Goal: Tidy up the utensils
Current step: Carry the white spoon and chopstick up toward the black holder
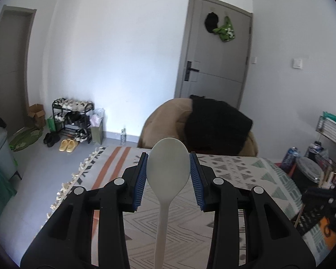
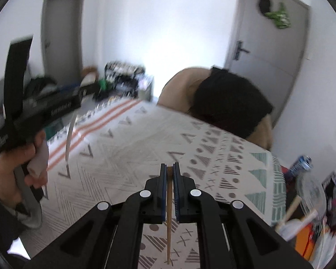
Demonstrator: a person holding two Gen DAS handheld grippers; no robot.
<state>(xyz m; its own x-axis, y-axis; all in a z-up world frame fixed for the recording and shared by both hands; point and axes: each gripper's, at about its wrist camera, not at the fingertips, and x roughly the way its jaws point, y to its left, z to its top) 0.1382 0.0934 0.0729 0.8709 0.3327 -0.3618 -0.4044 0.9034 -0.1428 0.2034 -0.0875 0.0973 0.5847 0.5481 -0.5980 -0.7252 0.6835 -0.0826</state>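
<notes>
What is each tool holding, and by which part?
The left tool grips a white plastic spoon across its bowl, handle hanging down. The right tool is shut on a wooden chopstick near its upper end.

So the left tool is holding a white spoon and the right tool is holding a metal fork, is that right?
Not quite. The left tool does hold the white spoon, but the right tool is shut on a wooden chopstick, not a metal fork. The right wrist view shows it.
</notes>
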